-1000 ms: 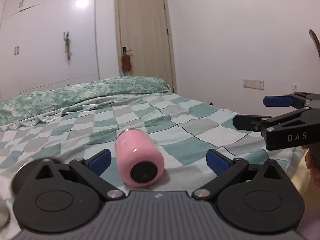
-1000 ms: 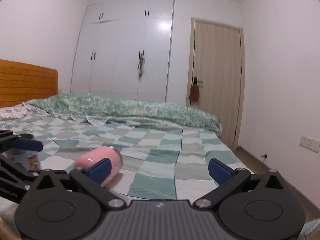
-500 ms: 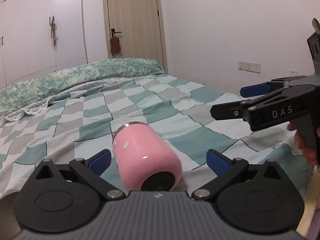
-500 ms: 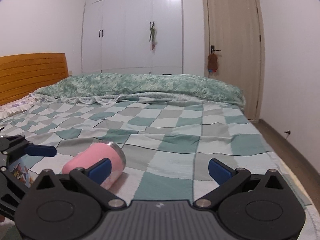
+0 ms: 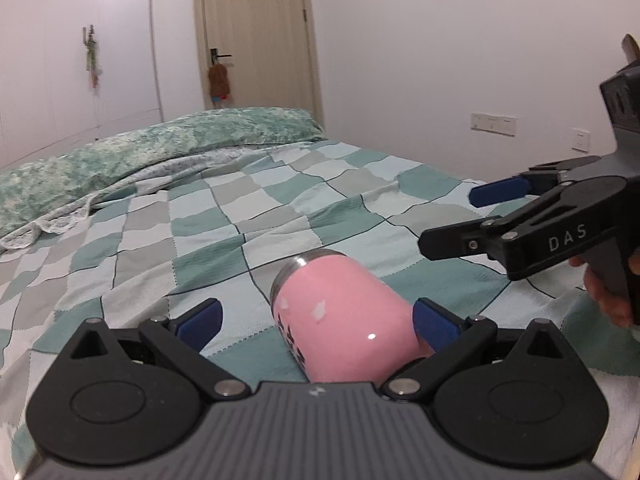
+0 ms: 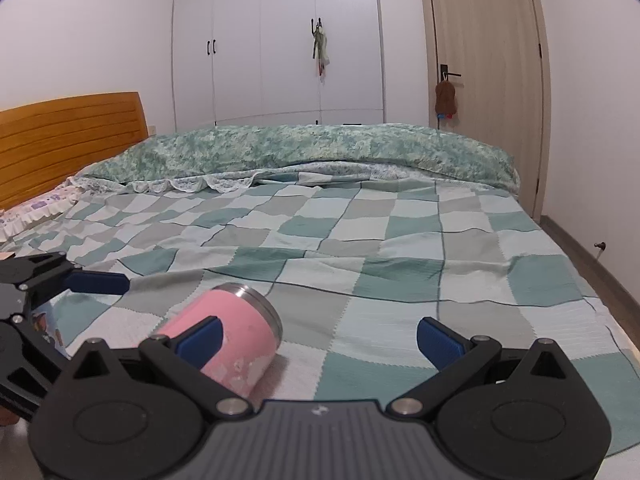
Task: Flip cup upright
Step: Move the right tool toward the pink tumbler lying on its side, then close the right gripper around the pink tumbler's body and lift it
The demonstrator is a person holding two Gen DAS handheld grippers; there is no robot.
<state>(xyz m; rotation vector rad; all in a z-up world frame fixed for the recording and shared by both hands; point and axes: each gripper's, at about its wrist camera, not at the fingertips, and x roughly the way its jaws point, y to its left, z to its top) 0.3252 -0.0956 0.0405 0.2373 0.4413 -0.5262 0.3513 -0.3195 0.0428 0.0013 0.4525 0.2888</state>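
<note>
A pink cup (image 5: 344, 320) with a steel rim lies on its side on the checked bedspread, mouth pointing away from me. My left gripper (image 5: 316, 322) is open and straddles the cup, which lies between its blue pads, close to the right pad (image 5: 434, 326). My right gripper (image 6: 318, 338) is open and empty; the cup (image 6: 236, 340) lies at its left pad. It shows at the right of the left wrist view (image 5: 480, 216).
A checked green and grey bedspread (image 6: 380, 256) covers the bed. A rolled green quilt (image 6: 320, 152) lies at the far side. A wooden headboard (image 6: 60, 140) stands left. The bed's edge and floor (image 6: 592, 252) are to the right. A printed can (image 6: 48, 326) stands behind the left gripper.
My left gripper has moved forward around the cup, which now lies between its pads. My right gripper has dropped lower and closer to the cup.
</note>
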